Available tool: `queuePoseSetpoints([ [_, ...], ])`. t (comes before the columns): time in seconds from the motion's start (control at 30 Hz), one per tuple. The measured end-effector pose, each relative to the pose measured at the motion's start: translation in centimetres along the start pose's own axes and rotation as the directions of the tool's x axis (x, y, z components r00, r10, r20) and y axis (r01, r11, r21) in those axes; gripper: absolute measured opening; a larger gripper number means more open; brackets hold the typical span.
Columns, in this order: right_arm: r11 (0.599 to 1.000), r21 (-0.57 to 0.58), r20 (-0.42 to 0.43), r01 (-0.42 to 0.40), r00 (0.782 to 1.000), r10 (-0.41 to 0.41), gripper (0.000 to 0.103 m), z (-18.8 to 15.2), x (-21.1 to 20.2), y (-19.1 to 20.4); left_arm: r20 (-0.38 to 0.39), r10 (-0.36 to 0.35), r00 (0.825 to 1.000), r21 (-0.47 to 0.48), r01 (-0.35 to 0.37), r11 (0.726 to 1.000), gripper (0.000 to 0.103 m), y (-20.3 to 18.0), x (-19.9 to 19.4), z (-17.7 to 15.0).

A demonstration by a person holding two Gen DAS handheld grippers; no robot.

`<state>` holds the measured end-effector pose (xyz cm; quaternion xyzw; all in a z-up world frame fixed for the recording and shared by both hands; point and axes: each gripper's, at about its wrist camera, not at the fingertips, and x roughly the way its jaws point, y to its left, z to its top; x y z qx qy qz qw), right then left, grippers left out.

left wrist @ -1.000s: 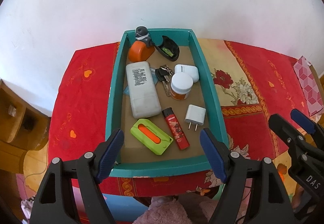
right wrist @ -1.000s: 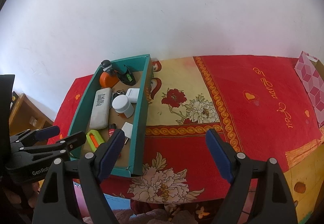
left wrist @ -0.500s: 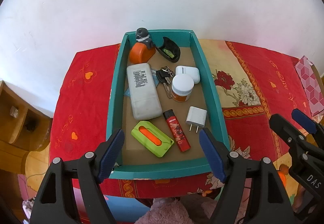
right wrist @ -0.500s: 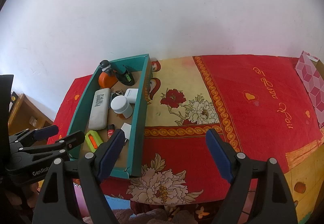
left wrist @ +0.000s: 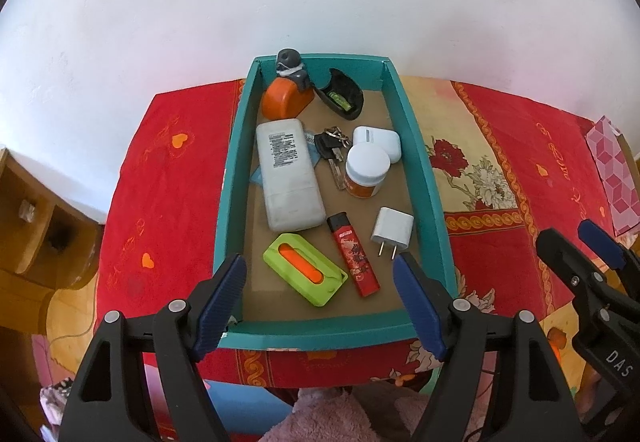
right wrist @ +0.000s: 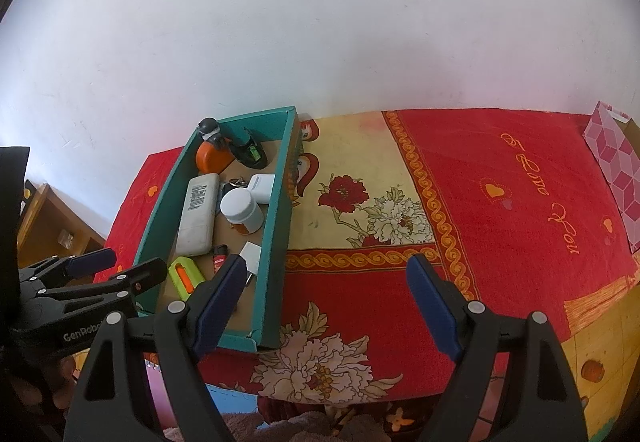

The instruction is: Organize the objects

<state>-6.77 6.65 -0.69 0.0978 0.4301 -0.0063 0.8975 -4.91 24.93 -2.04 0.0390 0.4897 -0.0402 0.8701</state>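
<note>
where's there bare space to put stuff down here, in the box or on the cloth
The widest free patch is the red and cream tablecloth right of the teal box, up to the pink patterned bag. A narrower red strip lies left of the box. Inside it is crowded; only bare cardboard near the front wall, below the green case and red lighter.

Matt cardboard tray point(left wrist: 328, 336) on a soft woven tablecloth point(right wrist: 500, 242); glossy plastic lighter point(left wrist: 354, 256), metal keys point(left wrist: 334, 158).
</note>
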Motion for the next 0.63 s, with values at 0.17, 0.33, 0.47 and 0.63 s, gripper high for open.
queuePoseSetpoints([
  [0.17, 1.0, -0.008, -0.003, -0.002, 1.0, 0.002, 0.083, 0.09, 0.28, 0.1, -0.003, -0.002, 1.0, 0.003, 0.002, 1.0, 0.078, 0.11, 0.09, -0.07],
  [0.33, 1.0, -0.011, -0.003, -0.002, 1.0, 0.002, 0.083, 0.07, 0.31, 0.26, -0.006, 0.0, 1.0, 0.0, 0.0, 1.0, 0.078, 0.19, 0.15, -0.07],
  [0.47, 1.0, -0.011, -0.004, -0.001, 1.0, 0.001, 0.083, 0.09, 0.3, 0.34, -0.007, 0.002, 1.0, 0.001, -0.002, 1.0, 0.078, 0.25, 0.16, -0.05],
  [0.63, 1.0, -0.014, -0.005, -0.001, 1.0, 0.001, 0.083, 0.12, 0.31, 0.48, -0.007, -0.005, 1.0, 0.003, 0.005, 1.0, 0.075, 0.26, 0.18, 0.06],
])
